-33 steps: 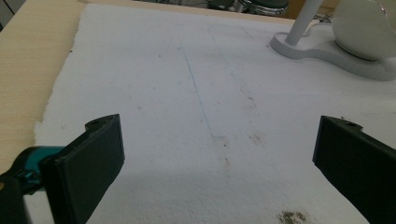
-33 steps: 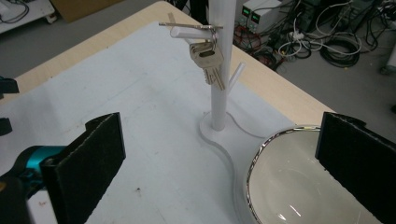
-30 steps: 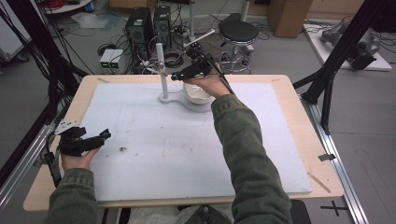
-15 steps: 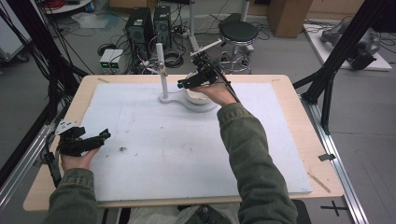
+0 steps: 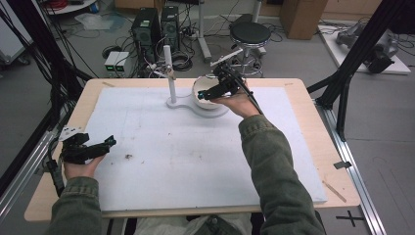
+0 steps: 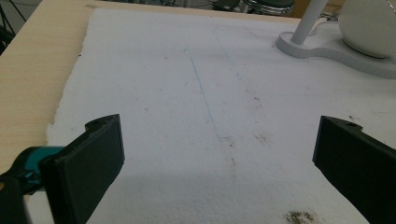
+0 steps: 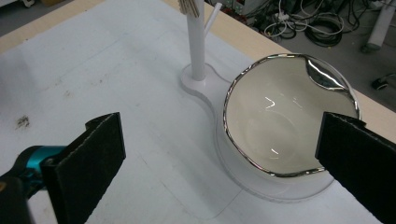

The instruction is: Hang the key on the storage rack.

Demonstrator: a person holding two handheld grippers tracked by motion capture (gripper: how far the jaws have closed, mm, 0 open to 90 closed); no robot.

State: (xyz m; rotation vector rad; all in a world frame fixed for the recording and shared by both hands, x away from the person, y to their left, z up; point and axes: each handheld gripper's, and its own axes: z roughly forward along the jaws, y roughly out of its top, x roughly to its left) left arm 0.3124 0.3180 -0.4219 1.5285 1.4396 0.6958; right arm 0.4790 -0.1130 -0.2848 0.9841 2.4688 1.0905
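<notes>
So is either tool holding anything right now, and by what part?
Nothing is held. The right tool hangs open above the bowl, its jaws apart and touching nothing. The left tool is open over the white mat.

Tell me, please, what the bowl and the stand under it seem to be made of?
The bowl looks like glazed ceramic: glossy cream inside with sharp light streaks, and a mirror-like silver rim, probably metallic glaze. The stand looks like matte white plastic or painted material; its flat, dull surface leaves that open.
</notes>
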